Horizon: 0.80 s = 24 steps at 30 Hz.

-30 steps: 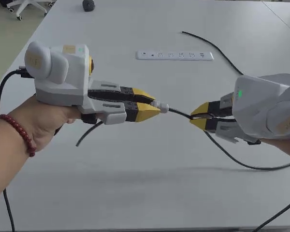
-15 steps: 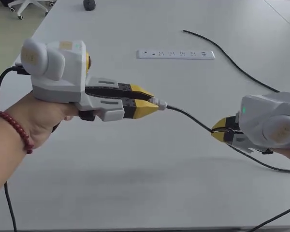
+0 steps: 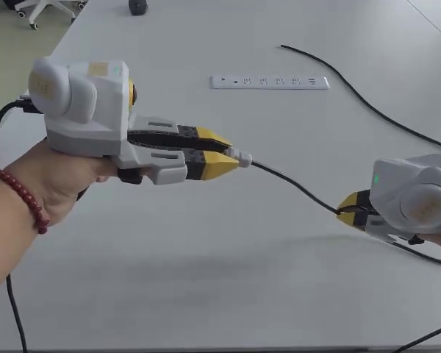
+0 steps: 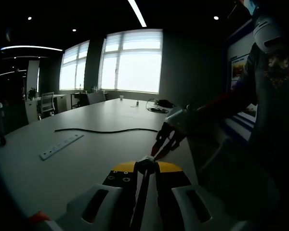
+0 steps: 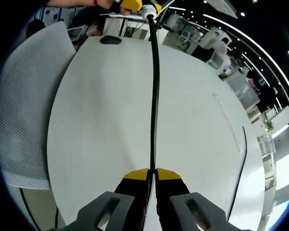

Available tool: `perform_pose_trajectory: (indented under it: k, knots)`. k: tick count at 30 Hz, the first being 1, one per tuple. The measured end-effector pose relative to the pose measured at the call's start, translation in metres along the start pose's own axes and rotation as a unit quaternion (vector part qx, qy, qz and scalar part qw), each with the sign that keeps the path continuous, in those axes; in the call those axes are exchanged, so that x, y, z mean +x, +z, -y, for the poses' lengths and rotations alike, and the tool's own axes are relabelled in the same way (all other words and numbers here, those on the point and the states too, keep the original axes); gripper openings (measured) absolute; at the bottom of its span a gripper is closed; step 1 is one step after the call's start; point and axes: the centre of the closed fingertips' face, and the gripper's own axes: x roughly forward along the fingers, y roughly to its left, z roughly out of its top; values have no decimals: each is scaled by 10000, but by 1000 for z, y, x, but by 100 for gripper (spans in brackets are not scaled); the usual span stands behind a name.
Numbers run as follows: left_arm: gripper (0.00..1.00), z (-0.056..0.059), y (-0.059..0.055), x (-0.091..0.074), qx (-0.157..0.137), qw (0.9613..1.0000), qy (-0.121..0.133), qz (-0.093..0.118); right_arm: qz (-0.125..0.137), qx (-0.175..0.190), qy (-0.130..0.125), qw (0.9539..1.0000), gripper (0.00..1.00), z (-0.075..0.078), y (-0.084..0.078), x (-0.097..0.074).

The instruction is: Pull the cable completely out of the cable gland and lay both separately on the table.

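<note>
**A:** What does the left gripper (image 3: 231, 158) have?

**B:** Its fingers (image 3: 213, 168) are closed on the small white cable gland (image 3: 240, 157), held up above the desk (image 3: 206, 265) on the left.

**A:** And the cable?

**B:** The black cable (image 3: 294, 185) leaves the gland's nose and runs taut, down and to the right, into the right gripper (image 3: 347, 208). That gripper sits low near the desk, and its fingers are pinched together on the cable. In the right gripper view the cable goes straight from between the yellow tips to the gland.

**A:** Which step is this?

**B:** The pull-out, I'd say, and it isn't finished, since the cable enters the gland. I can't tell how much tail is left behind the gland.

**A:** Next move?

**B:** Probably drawing the two apart along the cable's line while holding the gland firm. Once it's free, each should go on bare desk, clear of the power strip (image 3: 269, 82) and the other loose cable (image 3: 353, 95) further back.
</note>
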Motion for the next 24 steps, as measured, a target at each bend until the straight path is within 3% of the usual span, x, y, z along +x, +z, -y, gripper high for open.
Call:
perform_pose_trajectory:
  k: [11,13,14,17,18,20,24]
  knots:
    - [15,3,-3,5,-20,10000,-13,-53,-33,113,76,9999,0,-4,-6,2]
    - [15,3,-2,6,-23,10000,-4,-48,67,152,84,9998,5,-5,-4,1]
    - [15,4,-2,6,-16,10000,-7,-58,154,309,99,9994,11,-7,-1,1]
    - [15,4,-3,7,-32,10000,-4,-71,328,295,12,9990,27,-6,11,-3]
    - [15,4,-3,7,-34,10000,-3,-69,574,294,6,9979,32,-7,22,-6]
    - [15,5,-2,8,-37,10000,-2,-66,737,415,-105,9964,43,-3,33,-10]
    - [15,6,-2,8,-42,10000,-1,-68,973,330,-114,9946,43,-4,57,-23]
